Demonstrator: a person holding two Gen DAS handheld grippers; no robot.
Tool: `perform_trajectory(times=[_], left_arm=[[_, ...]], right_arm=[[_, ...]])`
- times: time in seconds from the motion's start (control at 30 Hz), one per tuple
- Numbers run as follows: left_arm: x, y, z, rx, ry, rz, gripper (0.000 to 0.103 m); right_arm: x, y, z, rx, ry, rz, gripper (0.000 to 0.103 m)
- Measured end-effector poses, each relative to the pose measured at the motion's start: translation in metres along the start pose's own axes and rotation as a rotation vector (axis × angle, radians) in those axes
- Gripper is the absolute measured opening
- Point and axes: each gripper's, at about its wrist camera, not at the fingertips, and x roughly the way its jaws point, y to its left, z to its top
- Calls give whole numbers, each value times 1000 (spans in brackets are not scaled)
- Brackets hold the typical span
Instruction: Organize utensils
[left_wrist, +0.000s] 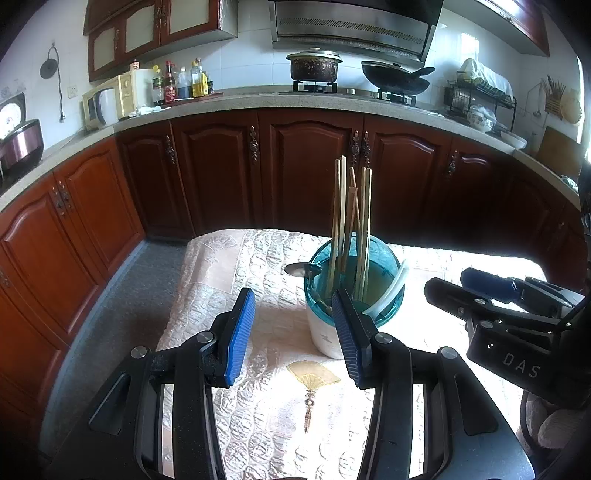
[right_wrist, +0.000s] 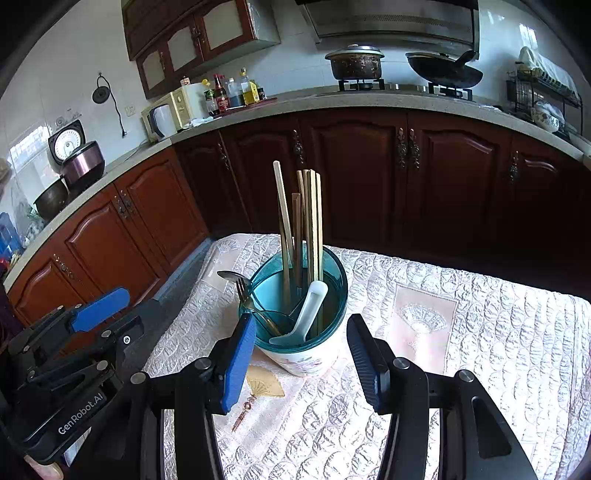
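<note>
Utensil holder, white body with a teal translucent rim, stands upright on the counter, which is covered by a pale quilted cloth with fan motifs.

Inside the holder: a bundle of wooden chopsticks standing near upright, tips well above the rim; a white rice paddle leaning against the near inner wall; a metal fork and a metal spoon leaning out over the rim on the left side in the right wrist view.

Left tool: blue-padded fingers apart, nothing between them. Hangs over the cloth just left of the holder; its right finger overlaps the holder's near edge in the left wrist view, contact not clear.

Right tool: fingers apart, empty. The holder's base sits in line with the gap, just ahead of the fingertips; the pads do not press on it.

Each tool shows in the other's camera, flanking the holder: right tool at the right edge of the left view, left tool at the lower left of the right view.

Background: dark wooden cabinets, a stove with a lidded pot and a wok, and bottles by the wall.
</note>
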Motion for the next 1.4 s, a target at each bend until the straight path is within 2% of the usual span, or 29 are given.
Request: perform_trajectory(times=[1.4], left_arm=[[1, -4, -1, 9, -12, 7, 43]], right_arm=[[9, -1, -3, 3, 24, 13, 50]])
